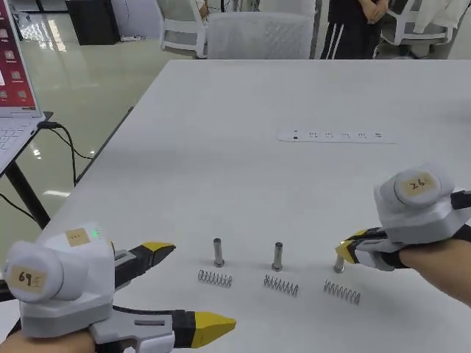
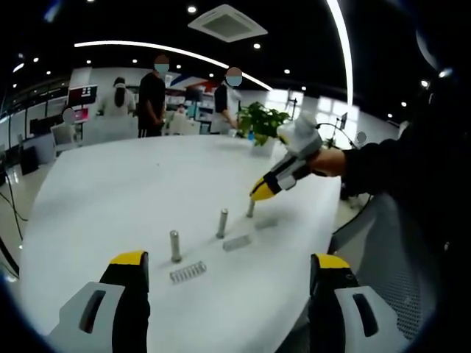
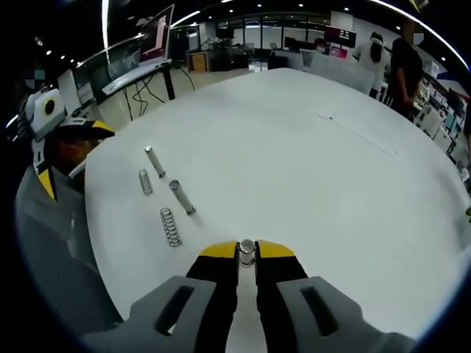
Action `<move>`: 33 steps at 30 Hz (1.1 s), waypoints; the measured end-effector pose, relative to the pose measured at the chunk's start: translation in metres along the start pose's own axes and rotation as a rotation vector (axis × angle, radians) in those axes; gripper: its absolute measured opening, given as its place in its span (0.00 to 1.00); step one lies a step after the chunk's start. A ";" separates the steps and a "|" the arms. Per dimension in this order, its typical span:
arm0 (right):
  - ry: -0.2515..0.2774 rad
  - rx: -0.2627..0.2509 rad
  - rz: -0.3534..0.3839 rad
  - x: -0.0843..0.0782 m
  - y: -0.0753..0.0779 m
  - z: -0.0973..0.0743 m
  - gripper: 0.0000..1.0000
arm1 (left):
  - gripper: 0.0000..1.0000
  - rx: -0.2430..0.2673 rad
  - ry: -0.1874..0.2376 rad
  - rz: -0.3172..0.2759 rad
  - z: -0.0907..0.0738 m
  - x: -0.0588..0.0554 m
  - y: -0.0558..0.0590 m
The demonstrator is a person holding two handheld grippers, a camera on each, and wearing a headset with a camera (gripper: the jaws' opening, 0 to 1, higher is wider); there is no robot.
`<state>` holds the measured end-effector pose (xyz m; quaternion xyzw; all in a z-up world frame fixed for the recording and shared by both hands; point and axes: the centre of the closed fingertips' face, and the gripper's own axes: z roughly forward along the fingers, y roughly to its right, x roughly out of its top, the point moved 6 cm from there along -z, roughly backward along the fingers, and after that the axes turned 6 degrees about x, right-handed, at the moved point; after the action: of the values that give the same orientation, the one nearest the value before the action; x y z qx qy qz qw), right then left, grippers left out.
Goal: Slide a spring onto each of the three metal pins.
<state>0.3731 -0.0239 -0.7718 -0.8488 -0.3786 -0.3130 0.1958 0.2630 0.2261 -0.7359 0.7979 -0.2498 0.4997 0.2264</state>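
In the head view, a white worktop (image 1: 294, 95) carries a row of three short grey metal pins standing upright: the left pin (image 1: 218, 252), the middle pin (image 1: 277, 256) and the right pin (image 1: 338, 265). Just in front of each pin a small coiled wire spring lies on its side, apart from the pin: the left spring (image 1: 215, 278), the middle spring (image 1: 281, 285) and the right spring (image 1: 342, 292). The left hand-held gripper (image 1: 188, 287), grey with yellow tips, hangs at the near left corner with its jaws spread wide, near the left pin and left spring but touching neither. The right hand-held gripper (image 1: 344, 251) reaches in from the right, and its yellow tips meet at the top of the right pin. In the left gripper view, the left hand-held gripper (image 2: 229, 261) has its jaws far apart, and the left pin (image 2: 175, 245) and left spring (image 2: 188, 272) lie ahead between them on the worktop. The middle pin (image 2: 221, 223) and right pin (image 2: 251, 208) stand farther off, with the right hand-held gripper (image 2: 263, 191) at the last. In the right gripper view, the right hand-held gripper (image 3: 247, 254) has its jaws pressed against the sides of the right pin (image 3: 246, 248). Beyond to the left are the middle spring (image 3: 170, 226), middle pin (image 3: 182, 197), left spring (image 3: 145, 182) and left pin (image 3: 154, 160).
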 end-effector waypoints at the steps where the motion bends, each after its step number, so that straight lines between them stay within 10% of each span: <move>1: 0.003 0.000 0.003 -0.001 0.001 0.000 0.05 | 0.87 -0.001 0.000 -0.001 0.000 0.000 0.000; 33: 0.036 -0.012 -0.044 0.002 -0.003 -0.020 0.12 | 0.87 -0.005 0.008 0.003 0.001 0.001 0.003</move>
<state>0.3639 -0.0321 -0.7551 -0.8356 -0.3916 -0.3349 0.1905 0.2621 0.2235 -0.7351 0.7951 -0.2510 0.5025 0.2286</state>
